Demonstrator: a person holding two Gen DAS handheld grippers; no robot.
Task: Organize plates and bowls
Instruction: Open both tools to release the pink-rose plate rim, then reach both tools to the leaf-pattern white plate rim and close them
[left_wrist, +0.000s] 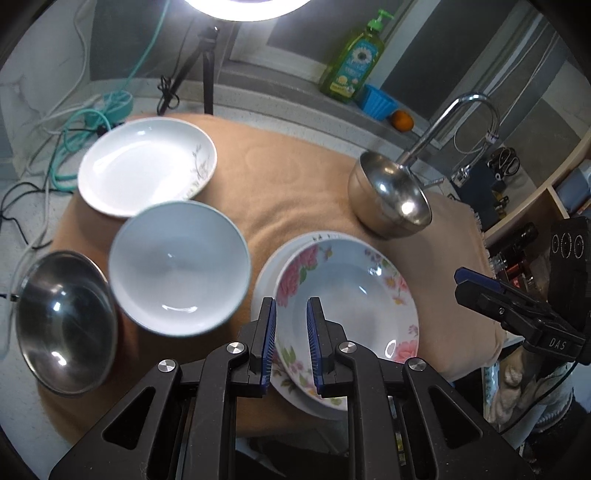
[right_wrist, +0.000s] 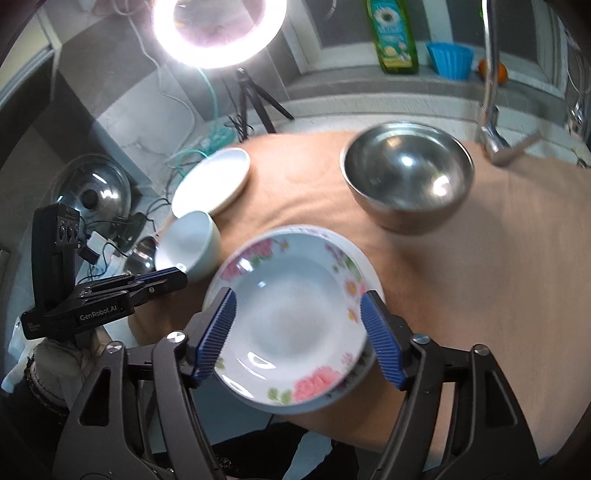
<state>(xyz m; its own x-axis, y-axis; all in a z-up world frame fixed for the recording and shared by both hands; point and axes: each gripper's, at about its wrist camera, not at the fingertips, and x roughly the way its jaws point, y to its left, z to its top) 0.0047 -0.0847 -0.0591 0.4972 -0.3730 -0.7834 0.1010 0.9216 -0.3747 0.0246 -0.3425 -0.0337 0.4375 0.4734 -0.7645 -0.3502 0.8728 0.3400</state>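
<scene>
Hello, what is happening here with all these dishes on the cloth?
A person is sorting dishes with two handheld grippers. The floral plate sits stacked on a white plate. The right gripper is open above it, holding nothing. The left gripper is nearly shut and empty. Other bowls wait nearby.

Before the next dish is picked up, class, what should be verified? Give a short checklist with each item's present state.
1. Floral plate sits on the plain plate beneath: ok.
2. Right gripper open, pads off the floral plate: ok.
3. Left gripper nearly shut and empty: ok.
4. Two steel bowls, and, stacked together: not ok, far apart.
5. White bowl upright on the cloth: ok.
</scene>
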